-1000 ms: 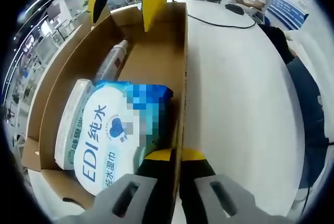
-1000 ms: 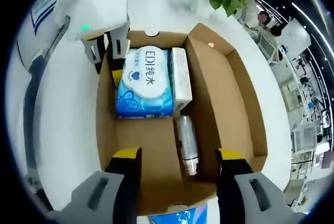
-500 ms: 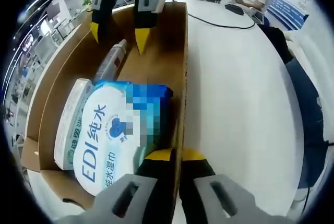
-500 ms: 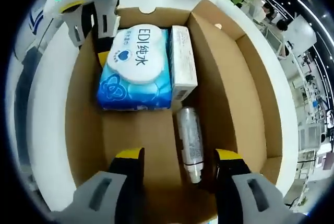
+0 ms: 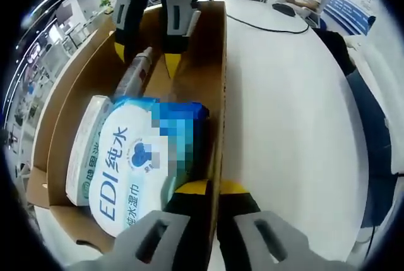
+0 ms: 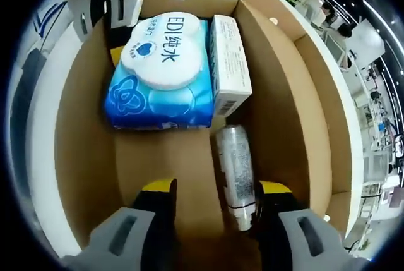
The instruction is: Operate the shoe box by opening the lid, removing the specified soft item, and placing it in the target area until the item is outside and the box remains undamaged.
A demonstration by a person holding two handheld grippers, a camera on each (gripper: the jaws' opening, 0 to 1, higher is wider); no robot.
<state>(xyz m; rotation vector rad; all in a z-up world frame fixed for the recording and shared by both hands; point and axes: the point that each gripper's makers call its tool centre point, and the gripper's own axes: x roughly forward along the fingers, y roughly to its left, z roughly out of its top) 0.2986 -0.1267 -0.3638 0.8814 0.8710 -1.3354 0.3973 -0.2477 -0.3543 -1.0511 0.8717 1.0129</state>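
Open shoe box point(image 6: 278, 94), wet wipes pack point(image 6: 161, 72), carton point(image 6: 228, 62), bottle point(image 6: 237, 163) inside

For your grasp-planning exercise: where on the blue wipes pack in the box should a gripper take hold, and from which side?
Grip the wipes pack across its free short end, coming from above. It lies flat, and its long sides are blocked by the box wall and the white carton.

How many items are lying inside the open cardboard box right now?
3. The blue wet-wipes pack lies at the far end, the white carton stands on edge beside it touching, and the clear bottle lies just in front of the carton. Something under the pack may be hidden.
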